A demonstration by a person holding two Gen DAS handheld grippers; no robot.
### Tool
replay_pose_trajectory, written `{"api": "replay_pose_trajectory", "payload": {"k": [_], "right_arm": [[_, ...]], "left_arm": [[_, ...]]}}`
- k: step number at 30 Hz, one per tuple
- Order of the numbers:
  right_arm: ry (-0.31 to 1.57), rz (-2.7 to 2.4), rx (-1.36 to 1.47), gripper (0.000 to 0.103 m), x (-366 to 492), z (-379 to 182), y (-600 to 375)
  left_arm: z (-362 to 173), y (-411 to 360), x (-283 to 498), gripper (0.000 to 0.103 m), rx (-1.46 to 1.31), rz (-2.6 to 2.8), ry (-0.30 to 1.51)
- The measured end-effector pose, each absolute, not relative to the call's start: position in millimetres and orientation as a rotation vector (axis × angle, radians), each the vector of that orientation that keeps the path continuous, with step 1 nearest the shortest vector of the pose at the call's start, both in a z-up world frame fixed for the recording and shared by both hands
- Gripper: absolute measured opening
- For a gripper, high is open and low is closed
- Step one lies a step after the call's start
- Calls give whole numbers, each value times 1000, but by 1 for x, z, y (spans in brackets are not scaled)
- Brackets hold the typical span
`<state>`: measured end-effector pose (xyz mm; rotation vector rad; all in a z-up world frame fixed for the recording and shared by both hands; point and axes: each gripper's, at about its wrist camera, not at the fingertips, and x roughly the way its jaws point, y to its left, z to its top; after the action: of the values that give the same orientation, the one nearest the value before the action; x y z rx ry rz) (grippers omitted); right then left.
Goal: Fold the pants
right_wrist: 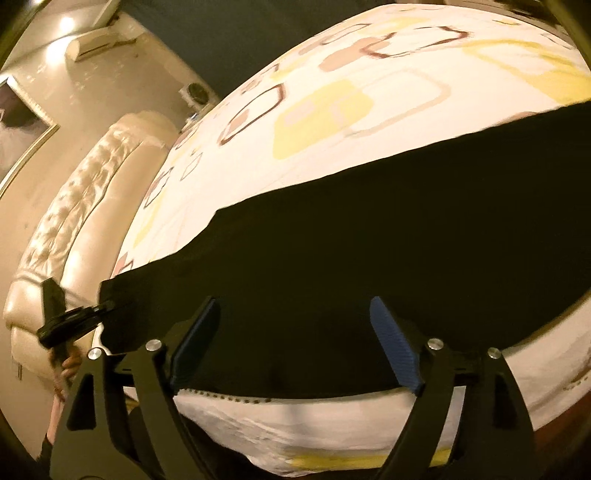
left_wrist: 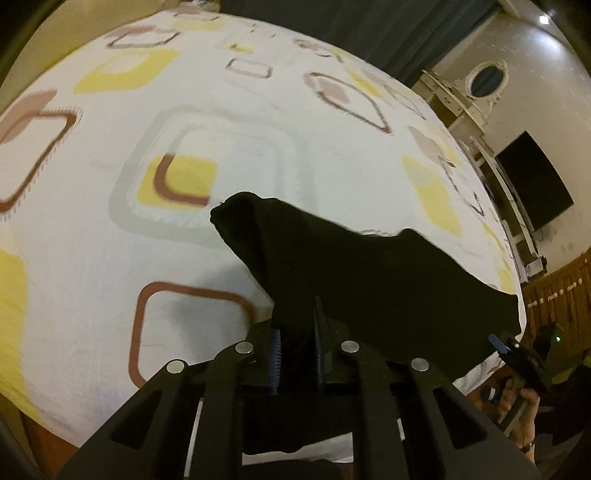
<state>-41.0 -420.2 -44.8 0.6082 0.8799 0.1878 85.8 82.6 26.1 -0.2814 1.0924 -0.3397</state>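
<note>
Pants: black pants point(right_wrist: 369, 236) lie spread across the near part of the bed, a long straight edge running from lower left up to the right in the right wrist view; one end is raised off the sheet.
Left claw: the left claw point(left_wrist: 297, 354) is clenched on a bunched fold of the black pants point(left_wrist: 369, 280), the cloth pinched between its blue ribbed pads and draping away to the right over the sheet. From the right wrist view, the same claw point(right_wrist: 107, 306) grips the pants' far left corner, a hand point(right_wrist: 66, 365) below it.
Right claw: the right claw point(right_wrist: 295, 350) is released, its jaws spread wide over the near edge of the pants, pads not pressing the fabric. In the left wrist view it point(left_wrist: 498, 343) sits at the far right, beside the pants' edge.
Bed: bedsheet point(left_wrist: 221, 110), white with yellow and brown rounded squares; a cream tufted headboard point(right_wrist: 74, 206) stands at the left of the right wrist view.
Room: dark curtain point(left_wrist: 351, 29), wall-mounted television point(left_wrist: 535, 184), air conditioner point(right_wrist: 103, 40).
</note>
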Motion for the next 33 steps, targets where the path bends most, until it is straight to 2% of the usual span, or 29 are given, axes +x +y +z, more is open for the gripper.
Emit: {"api": "replay_pose_trajectory", "payload": {"k": [5, 8, 14, 22, 33], "right_arm": [[861, 155, 670, 84, -43, -44, -439], [845, 159, 674, 84, -43, -39, -441], [842, 179, 666, 84, -43, -35, -436], [788, 174, 665, 84, -52, -14, -485], [718, -171, 775, 84, -65, -7, -702]], "left_arm": [[64, 41, 82, 12, -204, -380, 1043], [85, 6, 81, 6, -151, -420, 1016], [85, -31, 81, 6, -72, -414, 1006], [50, 14, 78, 5, -79, -328, 1035], [-2, 77, 89, 5, -141, -211, 1093]]}}
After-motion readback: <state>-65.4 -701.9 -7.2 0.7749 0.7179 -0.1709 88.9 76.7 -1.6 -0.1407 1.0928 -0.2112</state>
